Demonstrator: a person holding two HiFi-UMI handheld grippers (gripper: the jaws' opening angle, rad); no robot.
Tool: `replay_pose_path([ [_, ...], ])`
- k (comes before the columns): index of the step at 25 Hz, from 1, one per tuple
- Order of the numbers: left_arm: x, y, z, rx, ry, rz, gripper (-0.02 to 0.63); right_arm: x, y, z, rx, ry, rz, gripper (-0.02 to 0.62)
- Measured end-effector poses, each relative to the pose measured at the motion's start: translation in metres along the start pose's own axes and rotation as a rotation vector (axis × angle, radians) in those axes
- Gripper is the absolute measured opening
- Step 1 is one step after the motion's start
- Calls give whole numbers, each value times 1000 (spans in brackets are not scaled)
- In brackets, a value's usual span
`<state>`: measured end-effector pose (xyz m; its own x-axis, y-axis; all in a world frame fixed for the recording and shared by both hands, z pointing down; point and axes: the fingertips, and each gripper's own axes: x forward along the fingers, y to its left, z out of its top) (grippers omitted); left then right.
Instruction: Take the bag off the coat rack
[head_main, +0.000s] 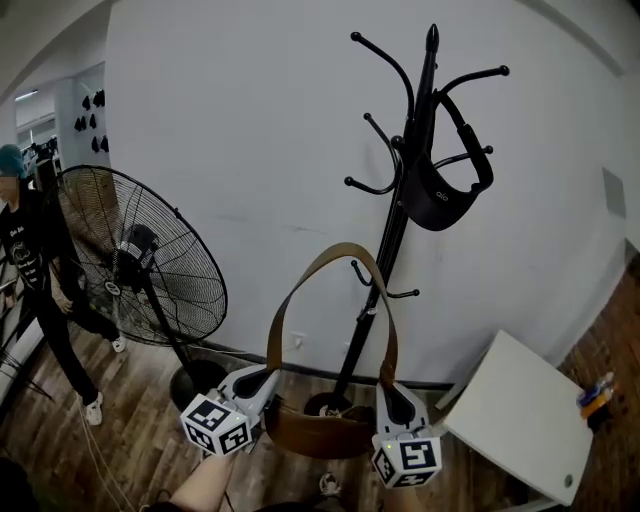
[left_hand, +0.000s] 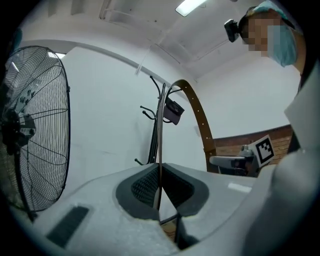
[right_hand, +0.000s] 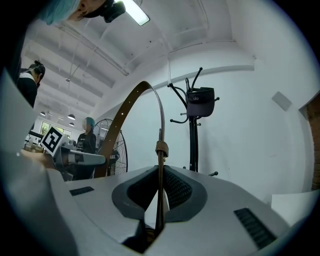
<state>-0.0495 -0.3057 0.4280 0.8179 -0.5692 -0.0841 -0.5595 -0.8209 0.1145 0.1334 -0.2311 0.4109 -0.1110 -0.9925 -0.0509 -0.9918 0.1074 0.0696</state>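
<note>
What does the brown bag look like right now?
The brown bag looks like smooth leather, small and rounded at the bottom. Its long strap arches up in a loop. The left gripper and right gripper each pinch one end of the strap, so the bag hangs between them in the air, off the coat rack behind it.

Brown bag (head_main: 320, 432), black coat rack (head_main: 391, 236), white wall (head_main: 250, 150).

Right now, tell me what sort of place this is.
Probably an office or workshop hall: a black coat rack by a white wall, a large pedestal fan on plank flooring, strip lights overhead.
</note>
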Motion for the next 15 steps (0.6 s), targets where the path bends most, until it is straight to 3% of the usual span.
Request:
replay_pose_path([
  [15,-47,-24,-47,-58,78,-17,17,-46,36,-48,37,98,-7,28],
])
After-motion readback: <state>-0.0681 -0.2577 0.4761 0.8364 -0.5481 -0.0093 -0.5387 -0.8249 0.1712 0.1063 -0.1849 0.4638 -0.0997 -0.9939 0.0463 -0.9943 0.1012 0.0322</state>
